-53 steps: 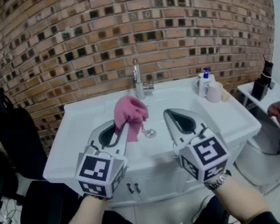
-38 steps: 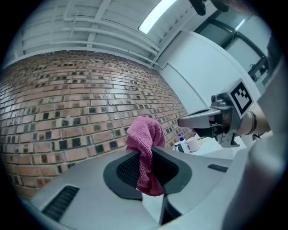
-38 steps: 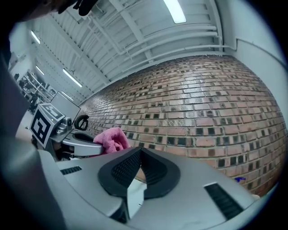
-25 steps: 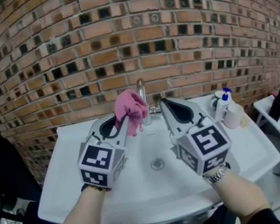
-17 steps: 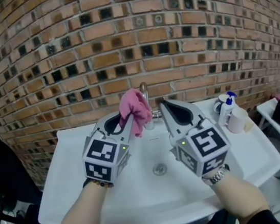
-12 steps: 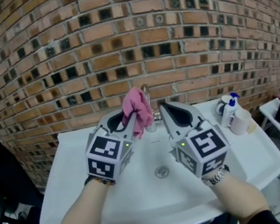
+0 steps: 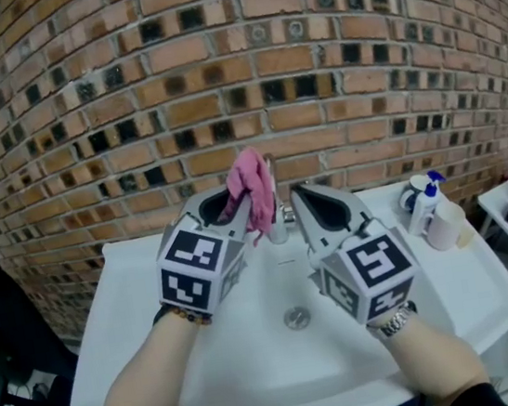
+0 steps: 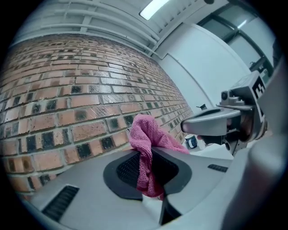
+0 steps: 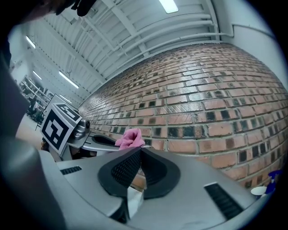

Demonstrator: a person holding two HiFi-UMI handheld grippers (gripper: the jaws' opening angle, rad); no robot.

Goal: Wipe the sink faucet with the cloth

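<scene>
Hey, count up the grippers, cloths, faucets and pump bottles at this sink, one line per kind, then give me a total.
Grippers: 2, the left gripper and the right gripper
Cloths: 1, the pink cloth, pinched in the left gripper's fingers
Faucets: 1, the faucet
Pump bottles: 1, the pump bottle
Total: 5

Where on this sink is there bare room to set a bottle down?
Bare: the white sink's left ledge, from brick wall to front rim, and the basin round the metal drain. Crowded: the right back corner, with a blue-topped pump bottle and a white cup, and the chrome faucet behind the pink terry cloth.
</scene>
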